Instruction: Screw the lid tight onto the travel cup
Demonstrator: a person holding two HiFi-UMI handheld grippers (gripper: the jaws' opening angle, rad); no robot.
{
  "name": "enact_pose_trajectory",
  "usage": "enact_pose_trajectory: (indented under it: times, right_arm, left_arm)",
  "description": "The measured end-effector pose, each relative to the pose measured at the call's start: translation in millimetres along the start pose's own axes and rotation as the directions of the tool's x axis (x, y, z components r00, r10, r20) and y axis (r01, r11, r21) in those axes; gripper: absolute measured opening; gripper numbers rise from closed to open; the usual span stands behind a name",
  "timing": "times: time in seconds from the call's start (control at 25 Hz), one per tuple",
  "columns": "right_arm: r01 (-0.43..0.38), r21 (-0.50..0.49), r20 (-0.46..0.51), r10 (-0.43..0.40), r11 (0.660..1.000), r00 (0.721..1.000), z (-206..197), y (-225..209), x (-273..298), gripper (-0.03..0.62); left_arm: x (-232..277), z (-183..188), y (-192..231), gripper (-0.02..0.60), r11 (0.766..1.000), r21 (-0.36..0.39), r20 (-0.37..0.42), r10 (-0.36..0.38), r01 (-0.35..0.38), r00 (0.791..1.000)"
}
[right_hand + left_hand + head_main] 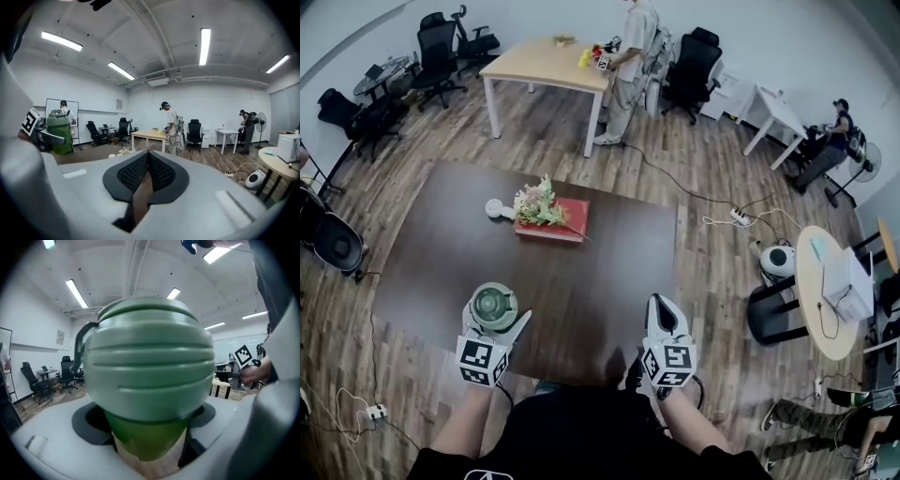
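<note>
The travel cup (145, 437) is held upright in the left gripper (497, 316), low over the near left part of the dark tabletop (609, 267), close in front of the person. In the left gripper view its darker green body stands between the two jaws, which are clamped on it just beneath the lid (147, 357). The pale green ribbed lid is already seated on the mouth of the cup, with a carrying loop rising at one side. Whether its thread is fully home cannot be read from these views, as no gap or seam is clear.

The right gripper (660, 305) is closed with nothing between its jaws. It is held at about the same level, well apart from the cup, so no twist is being applied to the lid. As a judgement, placing the lid is done. What remains, if anything, is the final tightening turn, for which the right gripper would have to open and take the lid.

With the lid on, what the cup contains is hidden. Farther back on the tabletop lies a red box (553, 227) bearing a bunch of flowers (538, 202), with a small white round object (495, 208) just beside it.
</note>
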State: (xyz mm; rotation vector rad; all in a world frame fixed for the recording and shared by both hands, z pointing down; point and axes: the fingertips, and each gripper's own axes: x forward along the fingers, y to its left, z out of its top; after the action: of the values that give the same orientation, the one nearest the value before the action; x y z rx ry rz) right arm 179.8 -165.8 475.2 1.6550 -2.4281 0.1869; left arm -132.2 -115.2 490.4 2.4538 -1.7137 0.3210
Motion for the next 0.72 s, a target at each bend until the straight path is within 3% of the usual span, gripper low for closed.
enact_pose_trajectory:
  times: [0.12, 0.36, 0.72]
  right_arm:
    - [0.034, 0.026, -0.011, -0.034, 0.999, 0.999, -15, -10, 0, 0.008]
    - [0.023, -0.008, 0.039, -0.022, 1.000, 0.999, 2, -9, 4, 0.008]
    - [0.024, 0.007, 0.031, -0.025, 1.000, 0.999, 1, -15, 8, 0.008]
  left_arm:
    - [-3, -8, 2, 0.419, 1.000, -0.013, -0.009, 0.017, -0.017, 1.000]
    - [-5, -2, 7, 0.419, 0.999, 0.004, 0.005, 0.039, -0.039, 0.999]
    - [-2, 3, 6, 0.419, 0.999, 0.025, 0.001, 0.043, -0.043, 0.999]
